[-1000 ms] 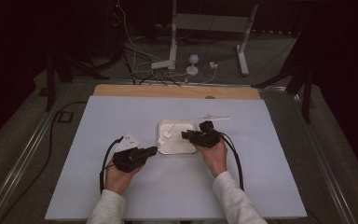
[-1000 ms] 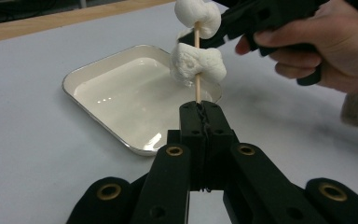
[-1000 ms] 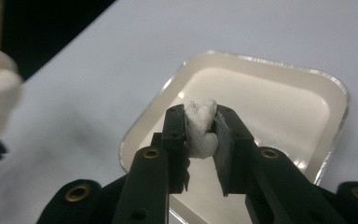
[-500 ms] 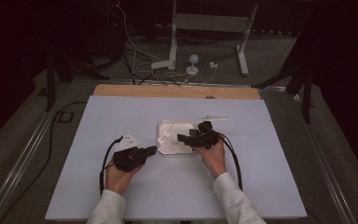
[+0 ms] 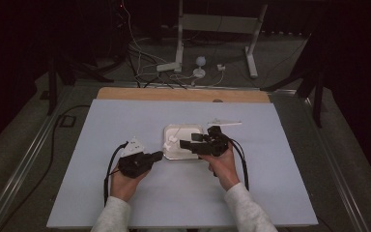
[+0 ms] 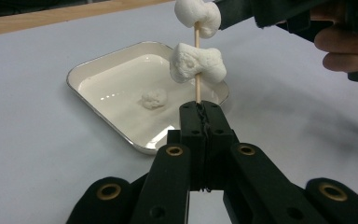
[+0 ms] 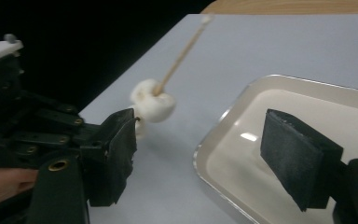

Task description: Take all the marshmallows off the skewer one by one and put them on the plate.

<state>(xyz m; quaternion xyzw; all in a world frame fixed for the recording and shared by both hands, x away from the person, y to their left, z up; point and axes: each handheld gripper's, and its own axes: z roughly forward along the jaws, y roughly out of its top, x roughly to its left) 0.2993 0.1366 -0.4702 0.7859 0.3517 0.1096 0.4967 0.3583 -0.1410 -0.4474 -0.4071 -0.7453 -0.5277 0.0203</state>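
My left gripper (image 6: 200,112) is shut on the lower end of a wooden skewer (image 6: 197,91) that stands upright. Two white marshmallows are threaded on it, a lower one (image 6: 197,63) and a top one (image 6: 196,16). Just behind it lies a white square tray (image 6: 103,60) holding one small marshmallow (image 6: 154,98). My right gripper (image 7: 200,123) is open; its left jaw sits beside the skewered marshmallow (image 7: 154,105), its right jaw over the tray (image 7: 214,179). In the high view the left gripper (image 5: 160,154) and right gripper (image 5: 183,144) meet at the tray (image 5: 176,131).
The pale blue table top (image 5: 125,116) has a wooden strip (image 5: 183,94) along its far edge. Beyond it, cables and a white stand (image 5: 179,34) sit on the dark floor.
My right gripper has moved left across the tray toward the skewer. The left gripper has kept the skewer almost still.
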